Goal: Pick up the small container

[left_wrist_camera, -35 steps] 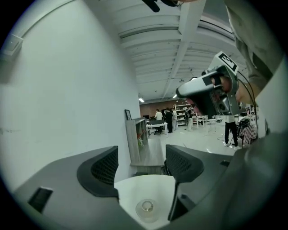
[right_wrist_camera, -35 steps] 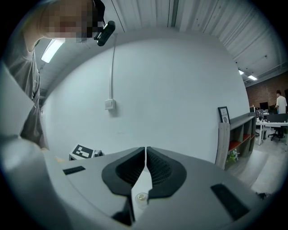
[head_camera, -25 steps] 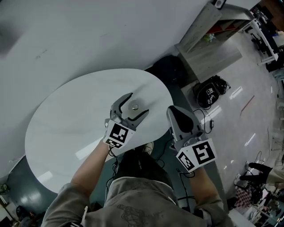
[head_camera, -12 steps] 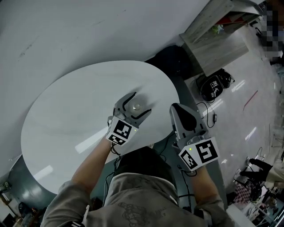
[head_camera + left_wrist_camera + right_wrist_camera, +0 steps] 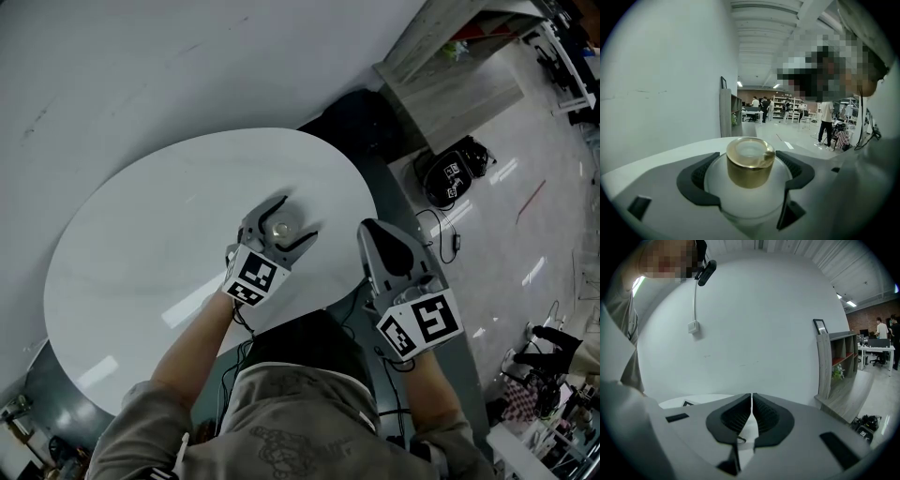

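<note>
The small container [image 5: 280, 228] stands upright on the round white table [image 5: 141, 244], near its right side. It has a pale rounded body and a gold cap [image 5: 750, 161]. My left gripper [image 5: 300, 215] is open, with one jaw on each side of the container. In the left gripper view the container sits deep between the dark pads [image 5: 696, 176], and I cannot tell whether they touch it. My right gripper [image 5: 367, 232] is shut with nothing in it, held just past the table's right edge. In the right gripper view its jaws [image 5: 752, 397] meet and point at the white wall.
A black bag [image 5: 450, 183] lies on the shiny floor to the right. A wooden shelf unit [image 5: 450, 84] stands against the wall, with a dark bulky object [image 5: 361, 122] between it and the table. The person's legs are under the table's near edge.
The left gripper has edged slightly forward around the container, which has not moved. The right gripper has stayed where it was. The head view has shifted a little.
</note>
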Demonstrator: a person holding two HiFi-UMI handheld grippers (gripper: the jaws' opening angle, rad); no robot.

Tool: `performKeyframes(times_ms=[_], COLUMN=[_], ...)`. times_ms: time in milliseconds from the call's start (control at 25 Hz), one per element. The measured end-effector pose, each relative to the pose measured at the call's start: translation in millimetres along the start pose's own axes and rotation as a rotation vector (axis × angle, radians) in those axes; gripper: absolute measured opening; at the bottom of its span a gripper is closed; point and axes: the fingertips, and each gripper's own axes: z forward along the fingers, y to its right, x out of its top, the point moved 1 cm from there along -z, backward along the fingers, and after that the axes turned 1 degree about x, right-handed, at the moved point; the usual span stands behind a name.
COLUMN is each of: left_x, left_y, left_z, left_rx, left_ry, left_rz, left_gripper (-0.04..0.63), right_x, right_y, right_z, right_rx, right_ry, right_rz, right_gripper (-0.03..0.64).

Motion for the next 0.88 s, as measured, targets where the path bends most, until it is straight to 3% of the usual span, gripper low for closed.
performKeyframes(times_ms=[240,600,880], left_x=[3,7,49], left_y=[-2,2,6], left_z=[3,2,-15], left_rx=[-0.034,-0.022,-0.003], left_ry=[0.036,0.035,0.080], left_rz=[0.011,0.029,0.030], left_gripper=[0.350,0.348,0.348], right_x=[-9,-9,12], right_y=[2,6,13], right_z=[4,-5,-26], right_rx=[0.005,-0.003,-0.028], right_ry=[-0.011,0.002,0.035], right_rz=[-0.010,-0.012,-0.026], right_gripper=[0.032,0.032,0.032])
